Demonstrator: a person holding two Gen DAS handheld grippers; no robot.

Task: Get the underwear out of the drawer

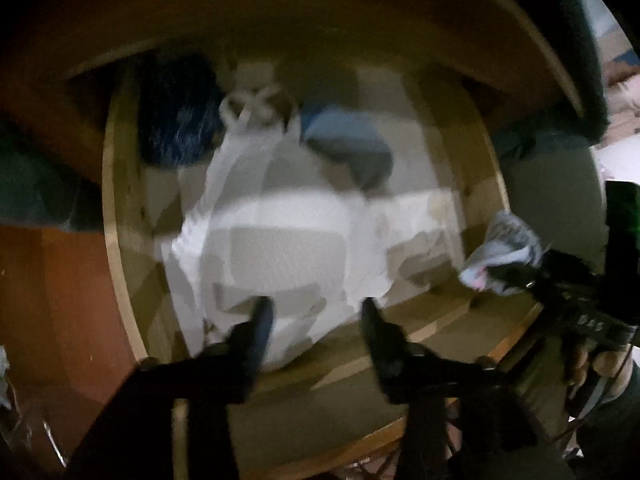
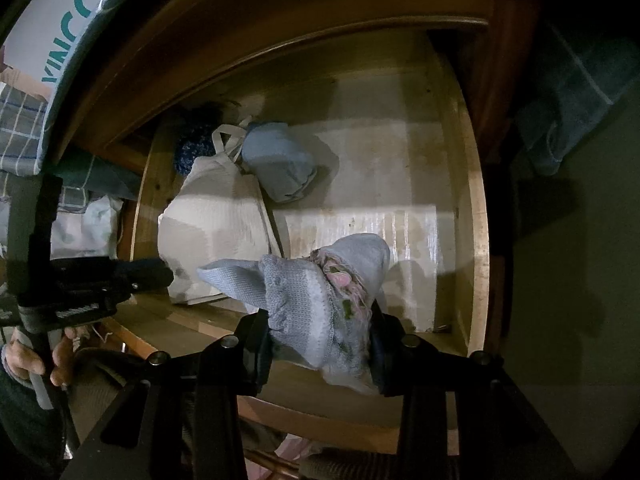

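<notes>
My right gripper (image 2: 320,340) clamps pale-blue knitted underwear (image 2: 316,300) above the wooden drawer (image 2: 478,240); only my blurred left view shows my left gripper (image 1: 316,316) spread apart.

The right claw (image 2: 320,344) is clamped on a bundle of pale blue underwear (image 2: 320,296) with pink and green trim, held above the front edge of the open wooden drawer (image 2: 476,216). Inside the drawer, toward 11 o'clock, lie a white cloth bag (image 2: 212,220) and a rolled blue garment (image 2: 280,168). The left claw (image 2: 148,274) shows at 9 o'clock, its tips over the bag's near corner.
</notes>
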